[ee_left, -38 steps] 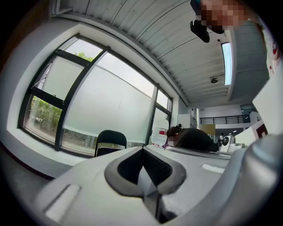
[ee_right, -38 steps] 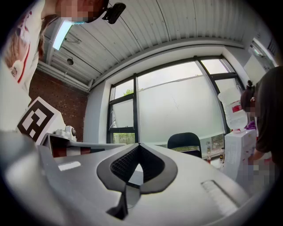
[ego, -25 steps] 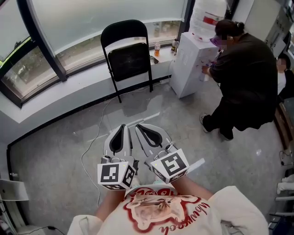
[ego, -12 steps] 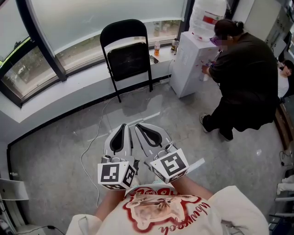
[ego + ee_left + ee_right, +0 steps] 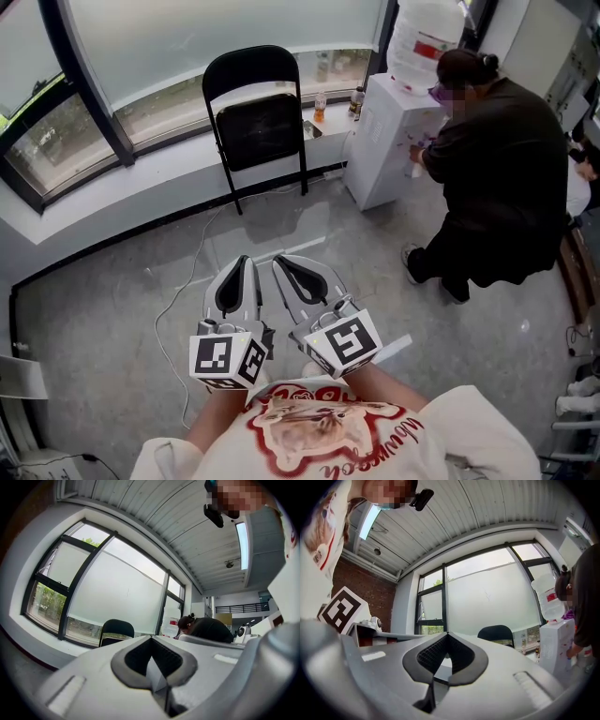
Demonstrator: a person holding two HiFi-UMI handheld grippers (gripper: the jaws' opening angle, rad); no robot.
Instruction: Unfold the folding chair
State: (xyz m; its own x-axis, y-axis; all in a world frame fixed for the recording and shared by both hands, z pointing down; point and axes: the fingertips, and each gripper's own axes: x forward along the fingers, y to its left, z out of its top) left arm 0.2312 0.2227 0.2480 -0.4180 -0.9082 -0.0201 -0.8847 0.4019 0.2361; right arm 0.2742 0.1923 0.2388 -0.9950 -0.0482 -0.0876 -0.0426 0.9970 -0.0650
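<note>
Both tongs have slid a little to the left in the head view, and the chair (image 5: 258,117) sits slightly lower in it; the bystander (image 5: 497,178) at the water dispenser (image 5: 384,131) has also shifted a little. The wearer seems to be edging toward the chair.

By the look of it, this is the approach step. The chair stands folded against the window ledge (image 5: 122,183), well apart from both tongs, its seat panel tipped up flat under the backrest. Nothing has been touched yet.

The left tongs (image 5: 241,265) and right tongs (image 5: 278,261) are held side by side, level, close to the wearer's body. Both are clenched on nothing, with their tips meeting and only the shaped hollow behind them open.

The next move probably calls for closing the gap across the floor (image 5: 112,309) and parting the tongs. One could then steady the back frame while the other pulls the front edge of the seat down and out. A white cable (image 5: 183,291) trails across the floor on the way and could snag a foot.

The chair is thin black tube, probably metal, with a rounded, solid backrest and a dark, matte square seat. It should be light but liable to skid on the smooth grey floor. The tongs are pale grey plastic with black ribbed pads.
</note>
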